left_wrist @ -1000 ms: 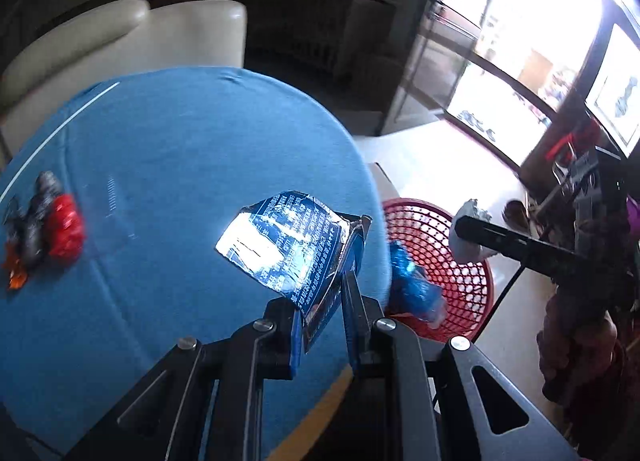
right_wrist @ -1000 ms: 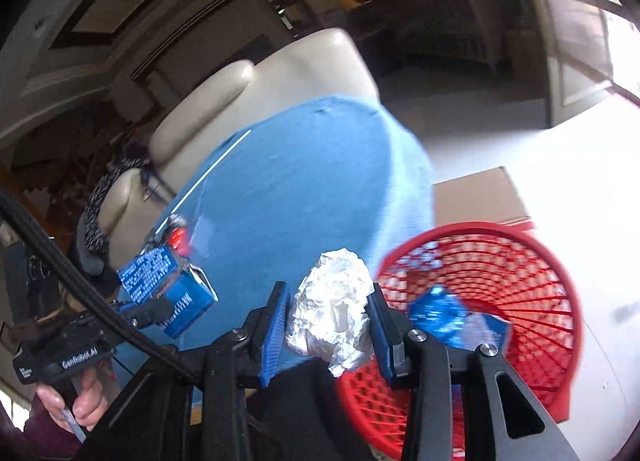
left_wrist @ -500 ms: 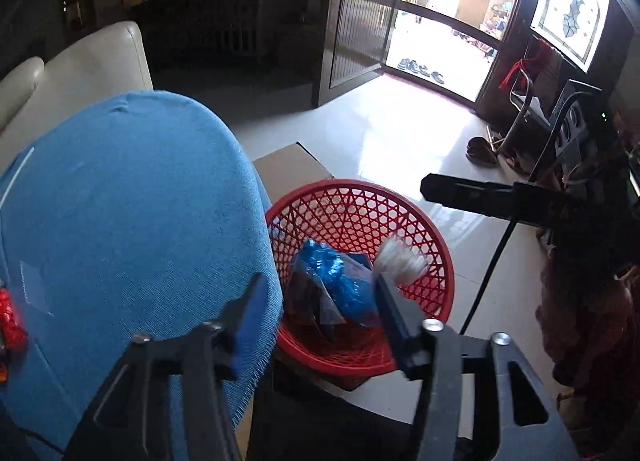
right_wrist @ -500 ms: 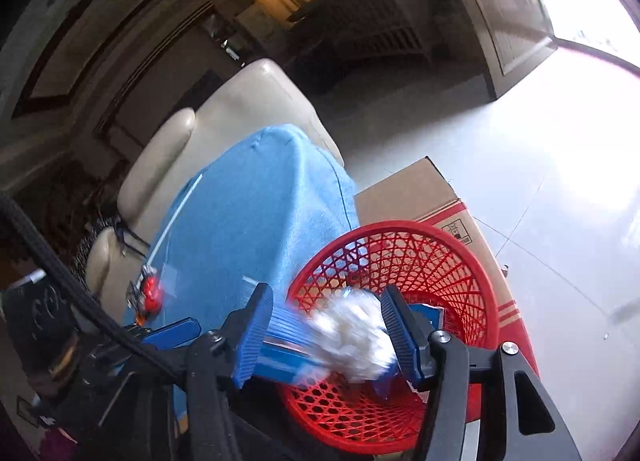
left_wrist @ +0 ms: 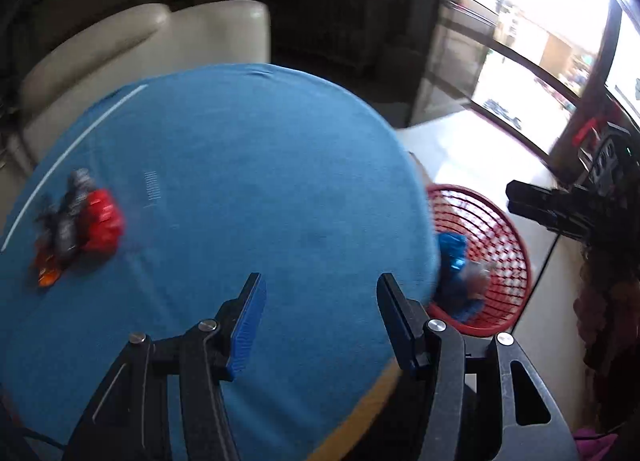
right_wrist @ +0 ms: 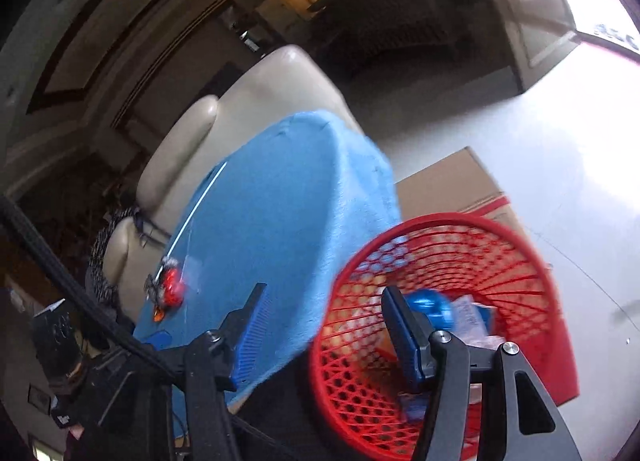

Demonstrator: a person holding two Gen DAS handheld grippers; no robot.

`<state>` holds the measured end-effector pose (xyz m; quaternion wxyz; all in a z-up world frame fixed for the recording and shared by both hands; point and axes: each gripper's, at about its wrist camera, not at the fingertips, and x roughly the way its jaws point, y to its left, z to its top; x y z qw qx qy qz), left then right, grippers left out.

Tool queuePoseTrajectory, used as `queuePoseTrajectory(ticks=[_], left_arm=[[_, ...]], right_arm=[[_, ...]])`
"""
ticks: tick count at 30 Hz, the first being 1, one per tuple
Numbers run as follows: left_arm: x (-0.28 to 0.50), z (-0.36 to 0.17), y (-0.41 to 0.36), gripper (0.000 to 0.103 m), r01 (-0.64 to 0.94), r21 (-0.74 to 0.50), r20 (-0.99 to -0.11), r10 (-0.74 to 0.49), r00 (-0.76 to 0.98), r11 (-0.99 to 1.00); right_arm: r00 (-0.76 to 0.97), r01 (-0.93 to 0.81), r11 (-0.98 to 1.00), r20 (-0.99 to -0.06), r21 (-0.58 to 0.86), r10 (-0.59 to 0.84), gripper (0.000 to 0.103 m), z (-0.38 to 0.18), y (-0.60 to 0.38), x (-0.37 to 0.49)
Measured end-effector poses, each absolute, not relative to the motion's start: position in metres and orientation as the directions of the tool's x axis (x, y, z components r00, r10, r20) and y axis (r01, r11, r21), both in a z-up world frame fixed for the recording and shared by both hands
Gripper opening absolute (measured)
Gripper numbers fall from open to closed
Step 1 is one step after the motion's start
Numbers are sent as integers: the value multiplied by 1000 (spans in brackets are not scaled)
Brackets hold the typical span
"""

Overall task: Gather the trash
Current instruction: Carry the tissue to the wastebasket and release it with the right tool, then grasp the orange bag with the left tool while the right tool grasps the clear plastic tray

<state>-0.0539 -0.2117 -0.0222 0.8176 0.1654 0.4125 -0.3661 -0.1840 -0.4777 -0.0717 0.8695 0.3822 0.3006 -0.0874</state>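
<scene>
On table: crumpled wrappers (red/blk).

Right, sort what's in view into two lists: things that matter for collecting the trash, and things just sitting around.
Part of the job:
- red and silver wrappers lying on the blue table
- red basket beside the table, with blue wrapper and other trash inside
- left gripper and right gripper, both open and empty

Just lying about:
- cream sofa
- cardboard box under the basket

Left claw gapes empty above the blue table.
</scene>
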Motion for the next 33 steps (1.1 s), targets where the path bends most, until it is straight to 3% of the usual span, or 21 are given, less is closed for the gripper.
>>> queuePoseTrajectory(ticks=[4, 16, 21, 33], left_arm=[[-28, -15, -152, 63, 624, -33, -771, -417, 481, 781], [56, -23, 2, 64, 278, 3, -768, -176, 616, 960], [96, -41, 17, 65, 248, 20, -794, -135, 593, 969], [157, -36, 16, 67, 269, -74, -791, -221, 571, 960]], right_arm=[[797, 333, 724, -591, 604, 127, 61, -66, -454, -156], [719, 190, 826, -648, 530, 250, 61, -56, -371, -65], [648, 144, 872, -711, 468, 274, 61, -62, -329, -18], [556, 82, 911, -777, 404, 295, 61, -79, -255, 85]])
